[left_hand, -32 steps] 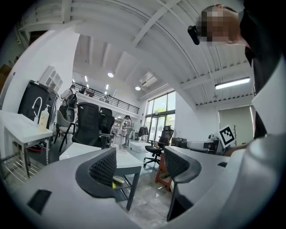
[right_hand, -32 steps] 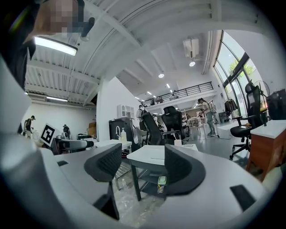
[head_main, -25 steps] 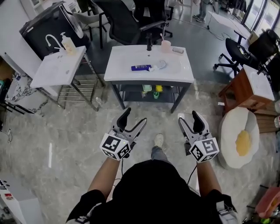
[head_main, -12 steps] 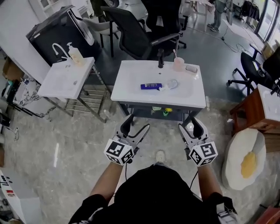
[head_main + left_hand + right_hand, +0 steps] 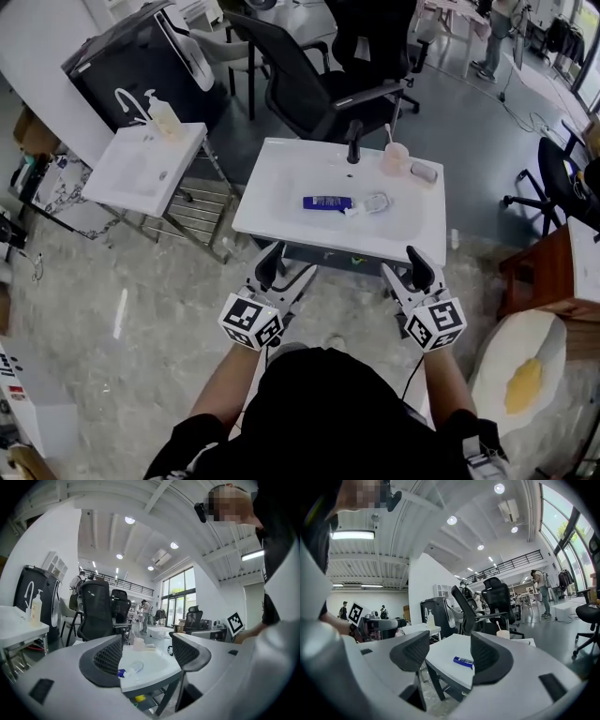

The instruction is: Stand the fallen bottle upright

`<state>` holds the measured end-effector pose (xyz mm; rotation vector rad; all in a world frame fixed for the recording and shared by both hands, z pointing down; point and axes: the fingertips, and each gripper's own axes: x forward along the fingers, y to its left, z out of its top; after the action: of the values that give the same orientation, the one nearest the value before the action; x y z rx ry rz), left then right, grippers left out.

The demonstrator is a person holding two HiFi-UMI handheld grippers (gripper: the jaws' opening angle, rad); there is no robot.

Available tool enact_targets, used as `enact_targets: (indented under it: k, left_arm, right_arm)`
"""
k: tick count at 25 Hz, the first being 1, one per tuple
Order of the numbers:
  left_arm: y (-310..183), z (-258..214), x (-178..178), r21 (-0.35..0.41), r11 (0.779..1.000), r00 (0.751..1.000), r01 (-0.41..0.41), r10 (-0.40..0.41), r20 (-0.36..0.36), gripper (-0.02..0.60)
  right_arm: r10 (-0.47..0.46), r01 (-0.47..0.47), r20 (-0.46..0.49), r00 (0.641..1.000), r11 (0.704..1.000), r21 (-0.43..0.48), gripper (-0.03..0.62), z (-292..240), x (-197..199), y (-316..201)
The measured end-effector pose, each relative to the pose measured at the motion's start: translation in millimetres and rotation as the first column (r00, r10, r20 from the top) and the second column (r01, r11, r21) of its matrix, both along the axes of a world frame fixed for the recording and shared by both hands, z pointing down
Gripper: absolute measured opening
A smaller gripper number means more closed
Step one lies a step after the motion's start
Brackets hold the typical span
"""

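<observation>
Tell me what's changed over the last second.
The left gripper and right gripper moved forward to the near edge of the sink table; the right gripper's jaws have just been closing slightly, with nothing between them. Nothing was grasped. The blue bottle still lies on its side in the basin.

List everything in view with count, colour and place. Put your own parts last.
washbasin table: one, white, centre, ahead of both grippers
fallen bottle: one, blue, on its side in the basin
clear item: one, transparent, lying right of the bottle
cup: one, pink, upright at the basin's back
tap: one, black, basin's back edge
second basin: one, white, left
pump bottle: one, yellowish, on the second basin
office chairs: two, black, behind the table
cushion: one, white with yellow middle, floor at right
left gripper: one, grey, jaws apart, empty
right gripper: one, grey, jaws apart, just closed slightly, nothing between
</observation>
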<state>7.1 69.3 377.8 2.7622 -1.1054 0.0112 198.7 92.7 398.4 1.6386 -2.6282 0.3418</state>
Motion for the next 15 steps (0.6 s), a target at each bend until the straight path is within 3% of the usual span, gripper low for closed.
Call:
enact_targets:
  k: [6, 15]
  left_arm:
    - [-27, 15, 7, -0.032, 0.999, 1.000, -0.020, 0.020, 0.004, 0.336]
    - [-111, 34, -2, -0.058, 0.995, 0.997, -0.083, 0.083, -0.008, 0.336]
  right_arm:
    - [-0.044, 0.043, -0.035, 0.998, 0.999, -0.027, 0.281, 12, -2, -31]
    - [-0.107, 0.094, -0.174, 0.979, 0.992, -0.082, 0.281, 36, -17, -102]
